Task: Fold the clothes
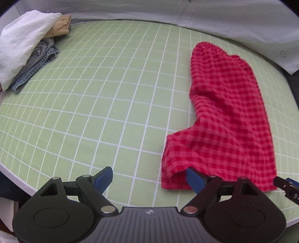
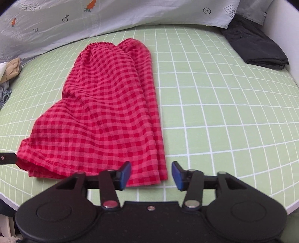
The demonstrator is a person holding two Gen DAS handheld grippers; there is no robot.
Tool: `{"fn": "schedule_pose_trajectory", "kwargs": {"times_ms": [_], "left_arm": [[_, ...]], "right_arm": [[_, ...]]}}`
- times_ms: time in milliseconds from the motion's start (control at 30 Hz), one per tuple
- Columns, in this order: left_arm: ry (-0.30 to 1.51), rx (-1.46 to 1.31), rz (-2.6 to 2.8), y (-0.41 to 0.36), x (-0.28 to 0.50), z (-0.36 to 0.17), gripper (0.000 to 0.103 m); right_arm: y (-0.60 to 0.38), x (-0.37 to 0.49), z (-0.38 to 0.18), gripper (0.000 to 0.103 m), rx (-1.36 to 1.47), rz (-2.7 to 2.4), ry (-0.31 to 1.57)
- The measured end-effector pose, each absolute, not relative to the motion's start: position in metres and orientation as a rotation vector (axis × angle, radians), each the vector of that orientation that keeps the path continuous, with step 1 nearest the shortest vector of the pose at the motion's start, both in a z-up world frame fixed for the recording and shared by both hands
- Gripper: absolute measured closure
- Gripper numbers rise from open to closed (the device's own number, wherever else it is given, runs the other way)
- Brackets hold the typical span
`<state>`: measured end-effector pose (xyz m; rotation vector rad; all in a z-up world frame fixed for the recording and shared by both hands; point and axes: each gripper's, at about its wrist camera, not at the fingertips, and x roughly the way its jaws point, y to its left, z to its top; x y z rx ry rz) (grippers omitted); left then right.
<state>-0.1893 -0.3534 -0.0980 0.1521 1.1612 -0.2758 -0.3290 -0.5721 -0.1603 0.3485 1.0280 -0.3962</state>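
Red checked shorts (image 2: 104, 112) lie folded lengthwise on the green grid mat (image 2: 214, 112), waistband at the far end, leg hems near me. They also show in the left wrist view (image 1: 224, 112). My left gripper (image 1: 149, 179) is open at the near left hem corner; its right finger (image 1: 194, 179) touches the hem, the left finger lies on bare mat. My right gripper (image 2: 150, 172) is open over the near right hem corner, with its left finger (image 2: 124, 172) over the cloth. Neither holds anything.
A pile of clothes, white (image 1: 24, 43), tan and denim, lies at the mat's far left. A folded black garment (image 2: 256, 44) lies at the far right. A pale grey printed sheet (image 2: 112, 16) runs along the back. The mat's near edge (image 2: 291, 207) is close.
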Motion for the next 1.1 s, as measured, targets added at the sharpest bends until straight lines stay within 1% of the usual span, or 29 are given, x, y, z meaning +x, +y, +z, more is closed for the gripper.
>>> {"fn": "schedule_pose_trajectory", "kwargs": {"times_ms": [33,67,100,133,200,400,500,600,667,700,767,867,933,1067,1100], "left_arm": [[1.139,0.142,-0.294,-0.354,-0.187,-0.087,0.017],[1.118,0.131,-0.312,-0.354,-0.184,-0.077,0.017],[1.087,0.124,-0.322,-0.355,-0.178,-0.07,0.016],[1.053,0.117,-0.328,-0.356,-0.172,-0.064,0.015],[1.005,0.114,-0.343,-0.361,-0.157,-0.057,0.015],[0.977,0.112,-0.431,-0.385,-0.116,-0.074,0.015],[1.006,0.107,-0.454,-0.395,-0.098,-0.087,0.015],[1.015,0.11,-0.473,-0.404,-0.078,-0.093,0.015],[1.014,0.117,-0.483,-0.41,-0.064,-0.097,0.015],[1.011,0.124,-0.484,-0.413,-0.058,-0.1,0.015],[1.006,0.139,-0.488,-0.419,-0.045,-0.104,0.015],[1.028,0.141,-0.477,-0.425,-0.027,-0.121,0.015],[1.049,0.136,-0.469,-0.427,-0.016,-0.133,0.015],[1.087,0.121,-0.455,-0.429,0.001,-0.153,0.015],[1.092,0.118,-0.452,-0.429,0.005,-0.157,0.015]], "right_arm": [[-0.57,-0.327,-0.153,0.022,0.346,-0.392,1.005],[-0.569,-0.324,-0.146,0.009,0.343,-0.387,0.983],[-0.57,-0.316,-0.146,0.004,0.335,-0.376,0.969],[-0.571,-0.308,-0.146,0.001,0.326,-0.366,0.954],[-0.573,-0.292,-0.146,0.0,0.309,-0.346,0.925],[-0.579,-0.244,-0.147,0.0,0.259,-0.284,0.836],[-0.582,-0.22,-0.146,0.001,0.226,-0.267,0.803],[-0.591,-0.196,-0.139,0.006,0.207,-0.28,0.754],[-0.6,-0.179,-0.136,0.016,0.221,-0.296,0.732],[-0.606,-0.168,-0.138,0.019,0.231,-0.305,0.732],[-0.615,-0.148,-0.144,0.031,0.251,-0.312,0.742],[-0.625,-0.123,-0.158,0.042,0.28,-0.31,0.778],[-0.63,-0.108,-0.169,0.045,0.292,-0.306,0.807],[-0.634,-0.09,-0.184,0.045,0.299,-0.298,0.849],[-0.633,-0.087,-0.186,0.048,0.292,-0.29,0.856]]}}
